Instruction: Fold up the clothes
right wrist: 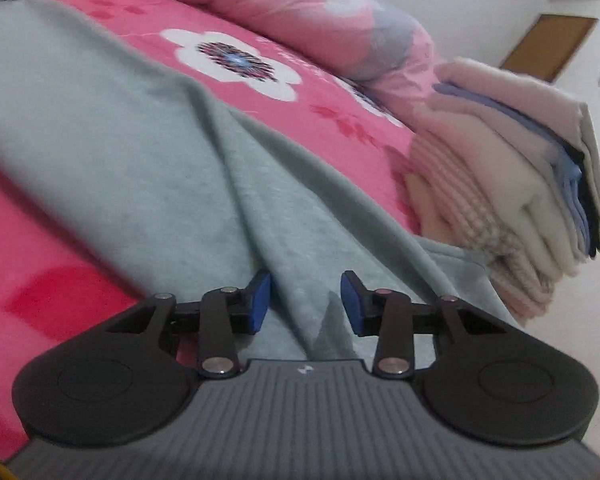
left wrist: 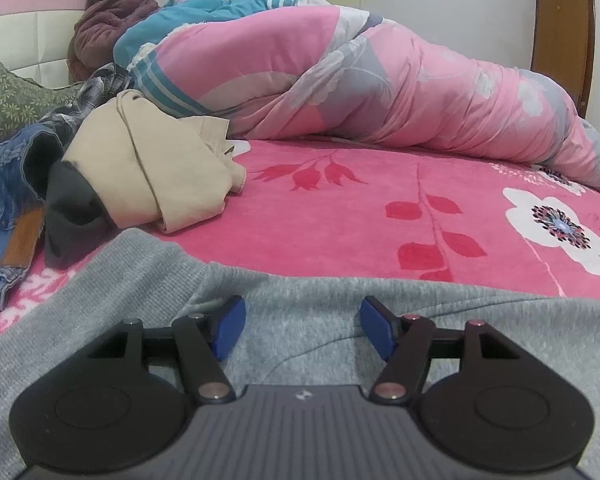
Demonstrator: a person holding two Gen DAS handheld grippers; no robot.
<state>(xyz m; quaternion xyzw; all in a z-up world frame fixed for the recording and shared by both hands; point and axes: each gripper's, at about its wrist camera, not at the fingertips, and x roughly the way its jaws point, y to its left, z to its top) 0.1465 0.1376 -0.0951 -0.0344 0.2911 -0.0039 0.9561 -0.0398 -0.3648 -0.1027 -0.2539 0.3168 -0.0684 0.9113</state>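
Grey sweatshirt (left wrist: 300, 312) lies spread along bed (left wrist: 340, 216) near edge, soft, limp, likely bunching; best pinched at hem or edge. Left gripper (left wrist: 302, 330) released above it; right gripper (right wrist: 306, 304) jaws apart, fabric ridge between, not pinched.

Soft even light; right view motion-blurred, edges warped.

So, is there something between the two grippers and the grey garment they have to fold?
Nothing visible does. The grey garment lies on the bed directly under the open left gripper, and its folds run between the pads of the right gripper. The folded stack sits off to the side.
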